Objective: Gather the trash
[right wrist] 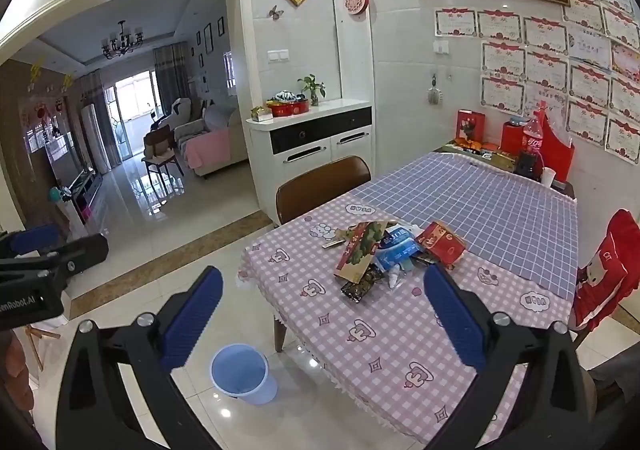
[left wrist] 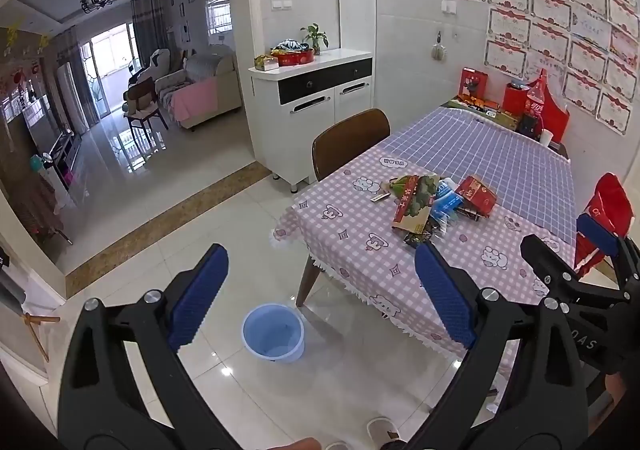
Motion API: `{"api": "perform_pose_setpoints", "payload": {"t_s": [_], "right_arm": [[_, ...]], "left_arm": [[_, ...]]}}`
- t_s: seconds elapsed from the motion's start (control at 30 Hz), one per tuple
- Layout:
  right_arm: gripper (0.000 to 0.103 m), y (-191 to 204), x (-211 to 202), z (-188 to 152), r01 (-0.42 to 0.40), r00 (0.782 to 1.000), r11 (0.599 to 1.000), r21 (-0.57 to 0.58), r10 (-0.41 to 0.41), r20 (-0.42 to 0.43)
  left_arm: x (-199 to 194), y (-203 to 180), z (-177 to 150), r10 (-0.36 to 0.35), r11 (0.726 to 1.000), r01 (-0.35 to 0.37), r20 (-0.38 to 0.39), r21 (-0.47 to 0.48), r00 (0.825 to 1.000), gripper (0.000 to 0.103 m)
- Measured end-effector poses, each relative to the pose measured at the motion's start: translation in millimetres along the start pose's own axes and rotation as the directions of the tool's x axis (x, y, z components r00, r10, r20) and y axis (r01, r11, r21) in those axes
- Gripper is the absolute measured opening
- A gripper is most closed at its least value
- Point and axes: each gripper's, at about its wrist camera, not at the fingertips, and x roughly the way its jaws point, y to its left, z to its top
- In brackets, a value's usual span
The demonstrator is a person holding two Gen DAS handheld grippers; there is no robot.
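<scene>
A pile of trash lies on the pink checked tablecloth: a brown and red paper carton point(left wrist: 412, 202) point(right wrist: 360, 250), a blue and white wrapper point(left wrist: 446, 206) point(right wrist: 396, 250), a red box point(left wrist: 478, 194) point(right wrist: 442, 242) and a dark wrapper point(left wrist: 418, 238) point(right wrist: 358, 288). An empty blue bin point(left wrist: 274, 332) point(right wrist: 244, 372) stands on the floor by the table's near corner. My left gripper point(left wrist: 320, 290) is open and empty, held above the floor over the bin. My right gripper point(right wrist: 322, 308) is open and empty, held over the table's near edge, short of the pile.
The table point(left wrist: 500, 154) point(right wrist: 500, 210) has a brown chair point(left wrist: 348, 140) point(right wrist: 320, 186) on its left side and a red-covered chair point(left wrist: 608, 210) point(right wrist: 604, 274) on its right. Red boxes and a cola bottle point(left wrist: 534, 102) point(right wrist: 532, 142) stand at its far end. A white cabinet point(left wrist: 316, 98) stands behind.
</scene>
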Motion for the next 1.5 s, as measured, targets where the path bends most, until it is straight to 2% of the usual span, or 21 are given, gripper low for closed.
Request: {"api": "perform_pose_setpoints", "payload": {"t_s": [0.43,1.5], "right_arm": [[0.099,-2.5,12.4,-0.3,-0.024,1.0,1.0,0.003,0.024,-0.012],[0.099,-3.0,7.2,12.5,-0.069,0.997,0.998,-0.006,0.069,-0.027]], "left_arm": [[9.4,-5.7,0.9,0.013,1.0,-0.013,-0.017,0.002,1.0,0.092],[9.1,-8.1,5.5,0.037,0.999,-0.038,-0.012,-0.007,0.999,0.092]]}}
